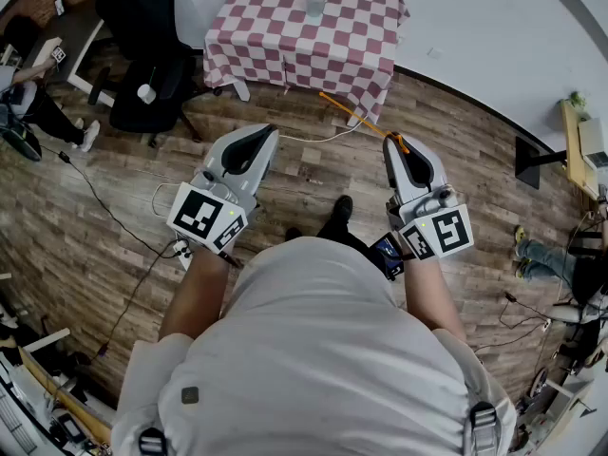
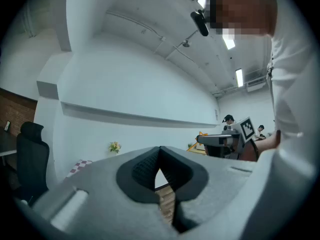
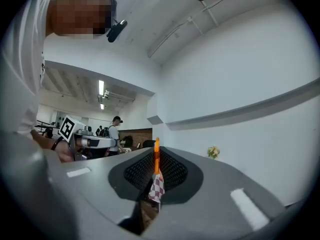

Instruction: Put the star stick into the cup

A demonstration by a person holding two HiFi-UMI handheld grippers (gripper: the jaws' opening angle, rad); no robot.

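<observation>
My right gripper (image 1: pixel 397 143) is shut on a thin orange star stick (image 1: pixel 356 115), which pokes forward and to the left from the fingertips over the wood floor. In the right gripper view the stick (image 3: pixel 156 156) stands upright between the closed pads. A pale cup (image 1: pixel 315 6) sits on the table with the red and white checkered cloth (image 1: pixel 285 50), well ahead of both grippers. My left gripper (image 1: pixel 267 132) is held level beside the right one, shut with nothing in it; its pads (image 2: pixel 150 166) meet at the tip. I cannot make out the star itself.
A black office chair (image 1: pixel 142 55) stands left of the table. Cables (image 1: pixel 104 207) trail over the floor at the left. A seated person (image 1: pixel 28 93) is at the far left, and a shelf with a plant (image 1: pixel 576 103) is at the right.
</observation>
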